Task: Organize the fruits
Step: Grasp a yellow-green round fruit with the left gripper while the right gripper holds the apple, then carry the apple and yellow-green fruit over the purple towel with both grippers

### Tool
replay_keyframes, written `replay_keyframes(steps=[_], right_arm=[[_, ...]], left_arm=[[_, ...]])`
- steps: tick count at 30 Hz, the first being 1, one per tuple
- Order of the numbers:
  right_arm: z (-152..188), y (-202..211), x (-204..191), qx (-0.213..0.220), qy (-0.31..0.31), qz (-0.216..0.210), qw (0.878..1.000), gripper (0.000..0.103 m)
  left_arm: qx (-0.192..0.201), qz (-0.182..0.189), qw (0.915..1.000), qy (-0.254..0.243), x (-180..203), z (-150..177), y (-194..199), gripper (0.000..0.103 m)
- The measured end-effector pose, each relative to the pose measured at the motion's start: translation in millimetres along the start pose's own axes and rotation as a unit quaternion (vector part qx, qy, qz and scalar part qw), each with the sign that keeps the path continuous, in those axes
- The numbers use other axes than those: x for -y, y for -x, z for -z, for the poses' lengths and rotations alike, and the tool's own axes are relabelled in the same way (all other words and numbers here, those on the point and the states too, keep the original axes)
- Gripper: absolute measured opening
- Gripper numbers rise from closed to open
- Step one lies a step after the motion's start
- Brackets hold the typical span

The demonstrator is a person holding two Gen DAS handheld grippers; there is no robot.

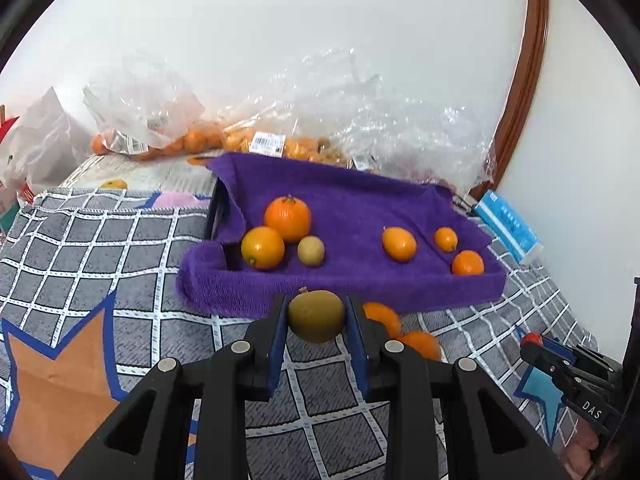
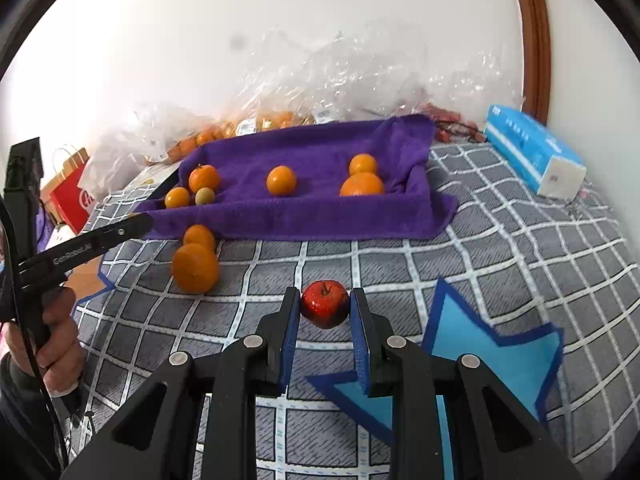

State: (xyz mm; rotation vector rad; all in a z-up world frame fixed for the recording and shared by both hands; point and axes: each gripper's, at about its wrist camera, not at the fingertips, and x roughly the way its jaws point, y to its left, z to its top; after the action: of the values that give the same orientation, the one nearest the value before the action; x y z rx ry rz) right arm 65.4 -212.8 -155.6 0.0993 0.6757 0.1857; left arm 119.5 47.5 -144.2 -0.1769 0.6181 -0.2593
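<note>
Just beyond both hand-held grippers, on the far side of a checked cloth, lies a purple-towel-lined tray [image 1: 352,292] already holding small oranges. The left gripper [image 1: 316,320] is clenched on a greenish-brown round fruit [image 1: 316,316] right at the tray's near edge, so it looks nearer. The right gripper [image 2: 325,312] grasps a red apple [image 2: 324,304], farther back from the tray.

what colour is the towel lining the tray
Purple towel; it shows best in the right wrist view.

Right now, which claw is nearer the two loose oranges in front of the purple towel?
Left. Left claw sits right beside the oranges, gripping a brown-green fruit; right claw is farther over, holding a red apple.
</note>
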Motion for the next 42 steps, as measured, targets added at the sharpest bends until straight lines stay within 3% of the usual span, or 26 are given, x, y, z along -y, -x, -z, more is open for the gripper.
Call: replay_keyframes(steps=[10, 13, 15, 18, 23, 33, 42], right_arm=[[-28, 8, -7, 0.016, -0.002, -0.006, 1.0, 0.025], [-37, 6, -9, 0.021, 0.001, -0.008, 1.0, 0.025], [-48, 4, -10, 0.023, 0.004, -0.004, 1.0, 0.025], [-64, 4, -10, 0.032, 0.007, -0.007, 0.999, 0.025], [-95, -1, -7, 0.048, 0.009, -0.01, 0.999, 0.025], [-135, -50, -10, 0.049, 0.009, -0.026, 0.998, 0.025], [-120, -111, -3, -0.01, 0.006, -0.036, 0.999, 0.025]], left_arm=[[0.013, 0.018, 0.9994, 0.027, -9, -6, 8, 0.027], [0.021, -0.003, 0.9991, 0.038, -11, -14, 14, 0.027], [0.011, -0.008, 0.9987, 0.049, -12, -20, 17, 0.027], [0.023, 0.019, 0.997, 0.072, -14, -35, 32, 0.027], [0.039, 0.017, 0.9981, 0.045, 0, -69, 41, 0.027], [-0.002, 0.033, 0.9978, 0.057, 8, -93, -28, 0.027], [-0.051, 0.054, 0.9938, 0.083, -3, -69, -71, 0.027]])
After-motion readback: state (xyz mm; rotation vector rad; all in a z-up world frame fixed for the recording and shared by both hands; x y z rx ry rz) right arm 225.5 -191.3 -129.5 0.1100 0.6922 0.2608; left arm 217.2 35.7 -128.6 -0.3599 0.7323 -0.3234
